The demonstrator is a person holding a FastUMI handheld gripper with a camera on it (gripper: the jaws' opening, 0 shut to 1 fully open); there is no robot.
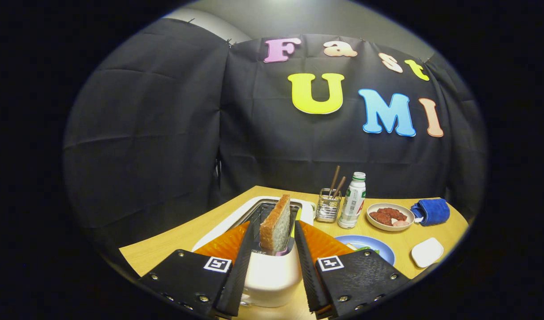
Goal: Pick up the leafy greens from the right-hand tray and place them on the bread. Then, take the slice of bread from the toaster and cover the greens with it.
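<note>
Wooden tabletop [174, 242] carries a white toaster [272, 275] with the bread slice [276, 222] standing upright in its slot. The gripper [274, 242] straddles the slice, fingers spread and apparently not yet pressing. Closing squarely on both faces and lifting straight up should avoid snagging. The blue plate [378, 246] is partly hidden; green just shows there.

Low in the middle of the frame, the gripper [275, 231] stands open, its two fingers flanking a slice of brown-crusted bread [276, 222] upright in the slot of a cream-white toaster [272, 275], apparently without pressing it. At lower right on the wooden table [165, 246] sits a blue plate [378, 246] with greens.
</note>
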